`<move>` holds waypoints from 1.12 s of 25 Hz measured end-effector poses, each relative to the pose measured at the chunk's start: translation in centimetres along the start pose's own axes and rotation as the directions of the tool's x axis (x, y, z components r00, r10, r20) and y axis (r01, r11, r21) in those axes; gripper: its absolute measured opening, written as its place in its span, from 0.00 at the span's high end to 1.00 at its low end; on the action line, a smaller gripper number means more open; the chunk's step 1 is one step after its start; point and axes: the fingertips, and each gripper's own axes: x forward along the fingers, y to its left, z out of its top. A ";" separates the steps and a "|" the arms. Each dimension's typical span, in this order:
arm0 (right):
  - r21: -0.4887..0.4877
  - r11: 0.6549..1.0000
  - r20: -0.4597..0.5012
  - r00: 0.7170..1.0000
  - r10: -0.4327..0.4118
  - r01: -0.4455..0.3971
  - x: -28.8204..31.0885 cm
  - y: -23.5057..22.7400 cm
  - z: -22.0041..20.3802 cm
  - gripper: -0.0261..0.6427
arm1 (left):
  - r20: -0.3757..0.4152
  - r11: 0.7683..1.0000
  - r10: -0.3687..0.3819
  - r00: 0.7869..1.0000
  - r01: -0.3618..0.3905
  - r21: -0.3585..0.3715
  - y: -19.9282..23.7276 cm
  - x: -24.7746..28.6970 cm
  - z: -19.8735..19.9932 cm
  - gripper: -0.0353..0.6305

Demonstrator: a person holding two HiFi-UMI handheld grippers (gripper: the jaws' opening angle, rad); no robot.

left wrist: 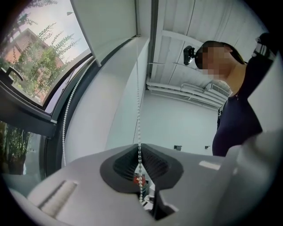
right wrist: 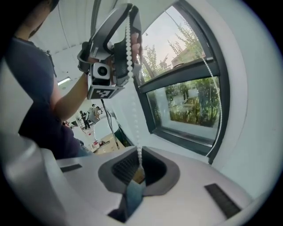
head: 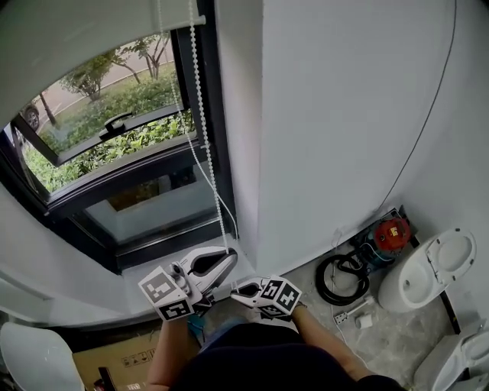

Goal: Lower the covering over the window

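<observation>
Hanging bead chain [head: 205, 156] beside window frame [head: 218, 114]; hose coil [head: 322, 281], toilet [head: 428, 269] on floor [head: 390, 340].

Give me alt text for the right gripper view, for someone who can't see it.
The right gripper, jaws shut on a white bead chain, looks up the chain to the left gripper, which pinches the same chain higher up. A dark-framed window showing green shrubs fills the right side.

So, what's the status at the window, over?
Left gripper shut on bead chain. Right gripper shut on same chain, lower down. Blind rolled high, window mostly uncovered. Nothing seen blocking the chain.
</observation>
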 end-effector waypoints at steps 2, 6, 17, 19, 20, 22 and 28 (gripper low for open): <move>0.004 1.000 -0.005 1.000 -0.001 0.001 0.1 0.0 0.1 0.93 | 0.003 1.000 -0.001 1.000 0.001 -0.021 0.4 -0.1 0.0 0.91; 0.051 0.998 -0.022 1.000 0.022 -0.021 0.6 0.2 -0.5 0.93 | -0.049 1.000 0.012 0.999 -0.012 0.009 0.6 0.3 -1.0 0.91; -0.001 0.999 -0.134 0.990 -0.043 0.043 2.1 -0.6 -2.0 0.93 | -0.056 0.991 -0.052 0.997 0.045 -0.122 1.8 -2.0 -3.2 0.91; -0.011 0.997 -0.145 0.987 -0.071 0.070 2.0 -0.9 -1.6 0.93 | -0.061 0.993 -0.049 0.997 0.042 -0.113 2.2 -2.2 -3.2 0.91; -0.007 0.997 -0.144 0.986 -0.083 0.083 1.7 -1.0 -1.4 0.93 | -0.064 0.993 -0.048 0.997 0.041 -0.110 2.3 -2.3 -3.2 0.91; 0.000 0.993 -0.137 0.984 -0.114 0.115 0.9 -1.2 -0.7 0.92 | -0.069 0.994 -0.068 0.995 0.062 -0.094 2.1 -2.3 -3.3 0.91; -0.009 0.985 -0.006 0.985 -0.174 0.174 -1.9 -0.8 3.7 0.81 | -0.042 0.992 -0.102 0.994 0.099 -0.077 2.0 -3.0 -2.9 0.91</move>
